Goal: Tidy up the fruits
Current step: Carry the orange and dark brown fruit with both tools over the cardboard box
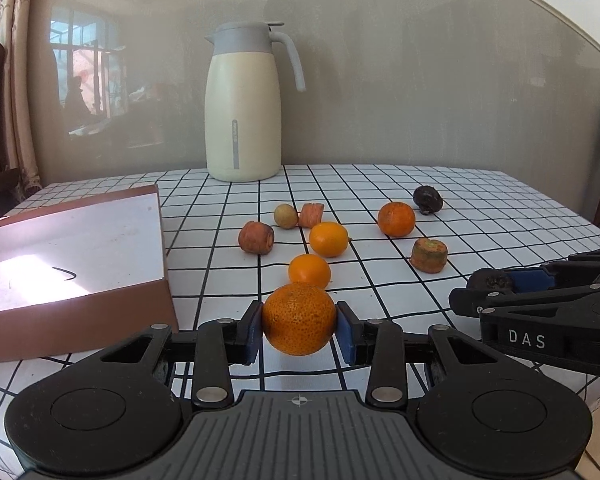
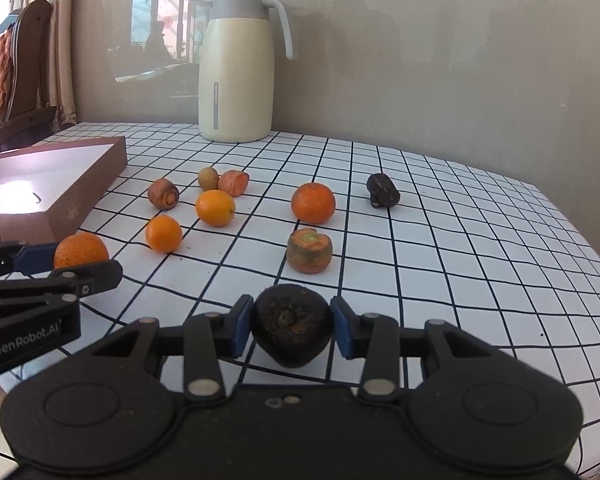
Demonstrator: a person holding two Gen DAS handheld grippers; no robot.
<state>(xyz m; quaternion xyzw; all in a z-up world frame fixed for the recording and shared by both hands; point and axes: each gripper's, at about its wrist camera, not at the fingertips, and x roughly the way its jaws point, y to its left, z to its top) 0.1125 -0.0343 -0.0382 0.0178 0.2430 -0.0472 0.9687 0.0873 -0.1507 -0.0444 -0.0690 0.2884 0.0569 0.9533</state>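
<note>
Left claw (image 1: 299, 330) pinching a mandarin (image 1: 299, 318) across its middle, just above the tabletop (image 1: 500, 200) beside the box (image 1: 80, 240). Right claw (image 2: 292, 330) clamped on a dark fruit (image 2: 292, 330). Probably light, soft-skinned, easily bruised; gentle squeeze at the widest girth.

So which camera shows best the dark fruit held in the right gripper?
The right wrist view: the dark fruit sits centred between the right gripper's pads. The left wrist view shows only its dark edge behind the fingers.
</note>
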